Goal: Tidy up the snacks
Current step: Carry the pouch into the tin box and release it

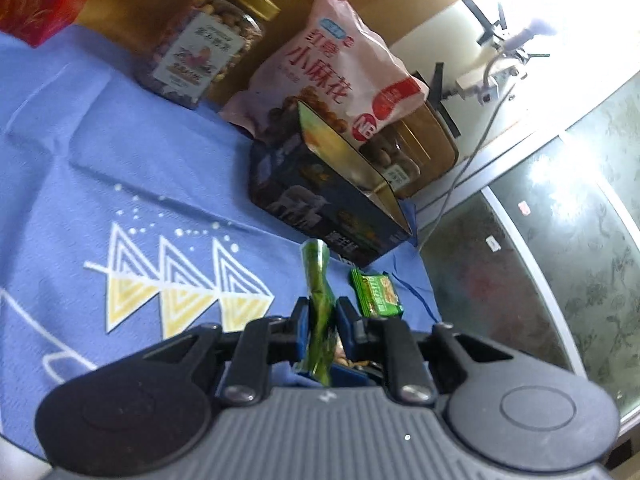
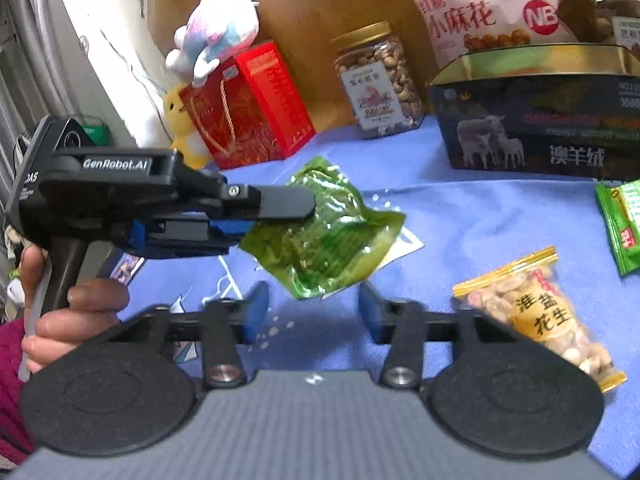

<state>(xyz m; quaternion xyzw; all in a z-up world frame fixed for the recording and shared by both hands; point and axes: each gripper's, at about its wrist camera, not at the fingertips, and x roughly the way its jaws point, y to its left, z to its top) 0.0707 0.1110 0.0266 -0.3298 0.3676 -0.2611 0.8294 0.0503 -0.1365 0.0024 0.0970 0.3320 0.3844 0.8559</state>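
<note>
My left gripper [image 1: 323, 312] is shut on a shiny green snack packet [image 1: 319, 300] and holds it above the blue tablecloth [image 1: 120, 168]. From the right wrist view the left gripper [image 2: 280, 208] comes in from the left with the green packet [image 2: 324, 236] hanging from it. My right gripper [image 2: 314, 312] is open and empty, just below that packet. A dark open box with sheep printed on it [image 1: 320, 192] stands ahead; it also shows in the right wrist view [image 2: 536, 128]. A yellow peanut bag [image 2: 540, 316] lies by the right finger. A small green packet [image 1: 376, 292] lies near the box.
A pink snack bag [image 1: 336, 68] and a nut jar [image 1: 196, 52] stand against the wooden back. A red gift box [image 2: 252, 108] and a plush toy [image 2: 216, 36] stand at the left. The table edge [image 1: 424, 264] drops off to the floor.
</note>
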